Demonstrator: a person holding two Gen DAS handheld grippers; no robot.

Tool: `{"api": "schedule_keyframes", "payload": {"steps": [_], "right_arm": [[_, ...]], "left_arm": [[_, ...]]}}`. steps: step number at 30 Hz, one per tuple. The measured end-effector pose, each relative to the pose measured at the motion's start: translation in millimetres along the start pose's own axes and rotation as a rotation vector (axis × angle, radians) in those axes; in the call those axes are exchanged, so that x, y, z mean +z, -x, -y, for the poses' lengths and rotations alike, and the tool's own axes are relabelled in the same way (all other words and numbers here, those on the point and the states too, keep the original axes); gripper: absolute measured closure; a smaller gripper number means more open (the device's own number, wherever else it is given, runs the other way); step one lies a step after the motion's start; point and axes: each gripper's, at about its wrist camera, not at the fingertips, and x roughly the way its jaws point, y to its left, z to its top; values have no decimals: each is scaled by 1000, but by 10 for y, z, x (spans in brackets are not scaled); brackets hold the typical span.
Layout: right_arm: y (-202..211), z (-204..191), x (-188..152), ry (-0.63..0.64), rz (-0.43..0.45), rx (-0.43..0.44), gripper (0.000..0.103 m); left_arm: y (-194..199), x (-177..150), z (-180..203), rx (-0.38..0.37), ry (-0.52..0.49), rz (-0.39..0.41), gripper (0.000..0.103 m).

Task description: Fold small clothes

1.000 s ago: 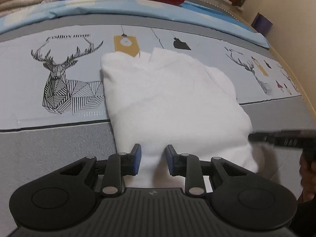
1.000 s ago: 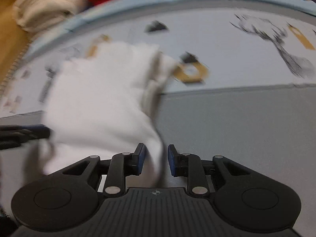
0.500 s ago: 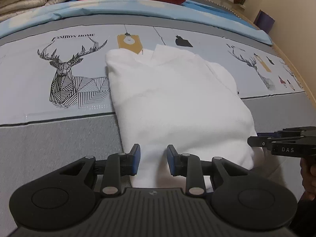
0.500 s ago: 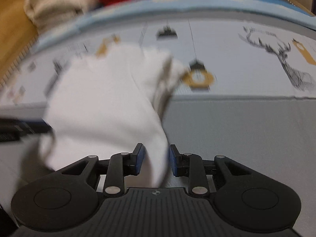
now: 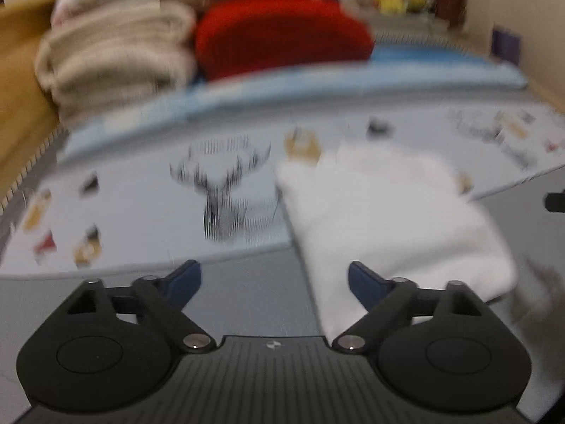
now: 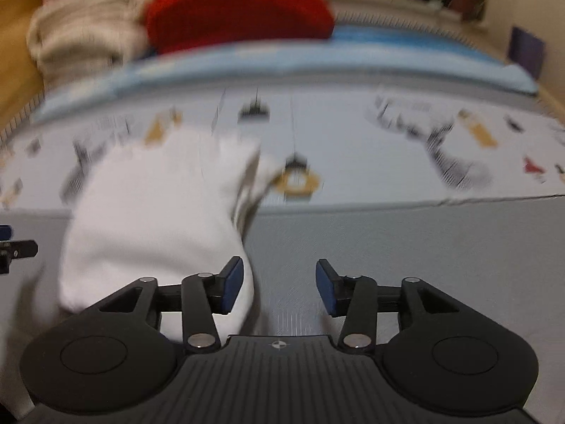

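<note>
Both views are smeared by motion blur, so fine detail is lost. The folded white garment (image 5: 385, 219) lies flat on the printed bedsheet (image 5: 134, 219), straddling the line where the pale patterned band meets the plain grey band nearer the cameras. In the left wrist view it sits right of centre, its near edge reaching down behind the right finger of the left gripper (image 5: 274, 282). That gripper has its jaws spread wide, with nothing between the blue pads (image 5: 183, 279); only grey sheet shows in the gap.

In the right wrist view the same garment (image 6: 159, 219) lies to the left, its near right corner just behind the left pad (image 6: 233, 284) of the right gripper (image 6: 279, 286); whether cloth and pad touch cannot be told through the blur. The right gripper's jaws also stand apart, and the gap between them shows bare grey sheet. A layered fold is visible along the garment's right side.

A blurred deer print (image 5: 222, 194) lies on the sheet left of the garment in the left view, and a yellow ring motif (image 6: 296, 182) sits just right of the garment in the right view. At the far side of the bed are a stack of beige folded blankets (image 5: 113, 53) on the left and a red bundle (image 5: 282, 35) beside it to the right, with a light blue strip (image 5: 317, 81) of bedding running across in front of them
</note>
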Motion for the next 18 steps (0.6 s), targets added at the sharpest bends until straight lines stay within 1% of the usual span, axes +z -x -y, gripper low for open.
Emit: {"api": "schedule_keyframes", "payload": {"steps": [2, 4, 5, 6, 8, 9, 10, 12, 13, 14, 15, 16, 18], "right_arm": [[304, 4, 7, -19, 93, 0, 45], [628, -14, -21, -34, 173, 16, 31], [770, -27, -41, -35, 200, 39, 29], [911, -45, -81, -31, 219, 70, 28], [1184, -100, -236, -17, 249, 122, 26], [1302, -135, -334, -2, 264, 135, 21], [1379, -175, -413, 13, 273, 136, 17], [1499, -237, -592, 38, 283, 123, 17], [1537, -244, -678, 34, 284, 124, 17], [1548, -243, -743, 23, 273, 130, 17], [1552, -247, -785, 14, 254, 134, 17], [1560, -255, -810, 12, 247, 132, 17], [1569, -294, -832, 34, 257, 107, 17]], "left_arm": [[375, -28, 86, -12, -20, 81, 4], [805, -118, 200, -8, -13, 198, 0], [1008, -157, 271, -10, -4, 250, 0], [1216, -210, 346, -31, 4, 292, 0], [1544, -322, 499, -63, 19, 335, 0], [1687, -392, 569, -62, 37, 354, 0], [1797, -473, 620, -64, 60, 374, 0], [1900, -645, 685, -81, 113, 405, 0], [1908, -741, 734, -73, 133, 412, 0], [1881, -805, 788, -59, 124, 397, 0], [1829, -830, 830, -38, 103, 357, 0], [1751, -798, 885, -17, 88, 298, 0], [1664, -754, 885, -20, 117, 252, 0]]}}
